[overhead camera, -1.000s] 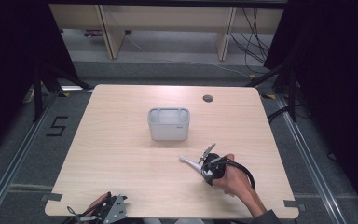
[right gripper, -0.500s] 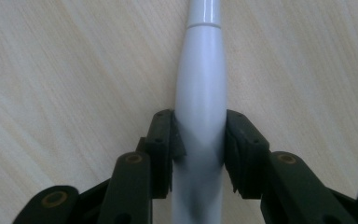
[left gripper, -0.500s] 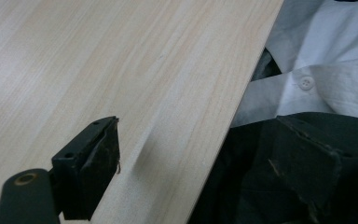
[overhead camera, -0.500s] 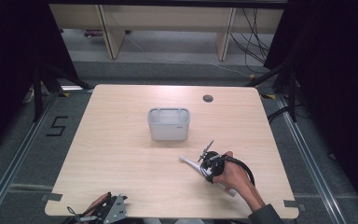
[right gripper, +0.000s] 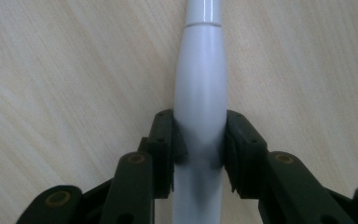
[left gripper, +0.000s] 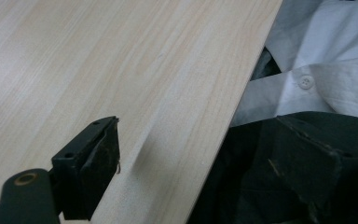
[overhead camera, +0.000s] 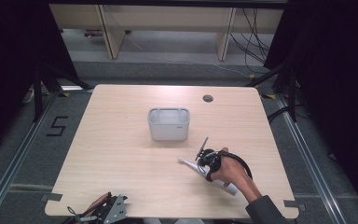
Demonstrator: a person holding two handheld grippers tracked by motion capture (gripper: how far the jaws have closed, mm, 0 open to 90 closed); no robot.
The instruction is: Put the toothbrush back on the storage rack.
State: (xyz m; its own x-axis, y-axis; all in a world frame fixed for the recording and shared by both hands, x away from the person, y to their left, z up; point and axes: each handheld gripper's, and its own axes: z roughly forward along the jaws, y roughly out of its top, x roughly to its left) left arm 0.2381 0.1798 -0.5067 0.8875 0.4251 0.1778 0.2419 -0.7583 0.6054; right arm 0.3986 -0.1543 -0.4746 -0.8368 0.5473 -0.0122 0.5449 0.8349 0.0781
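Observation:
A white handle shaped like an electric toothbrush [overhead camera: 189,164] lies flat on the wooden table [overhead camera: 121,140], right of centre near the front. My right gripper [overhead camera: 204,169] points down over its middle. Its jaws have just been closing, and both pads now press the handle's [right gripper: 200,70] sides. My left gripper [overhead camera: 100,212] rests at the table's front left edge. In the left gripper view its jaws [left gripper: 205,172] stand wide apart with nothing between them, one over the tabletop and one past the edge.
A grey open bin [overhead camera: 168,123] stands at the table's middle, behind the handle. A small round cable hole [overhead camera: 208,98] sits near the far edge. A white shirt and dark clothing [left gripper: 326,84] lie beyond the table's front edge.
The right hand has shifted only slightly over the white handle, which stays in its place on the table. The left gripper has not moved.

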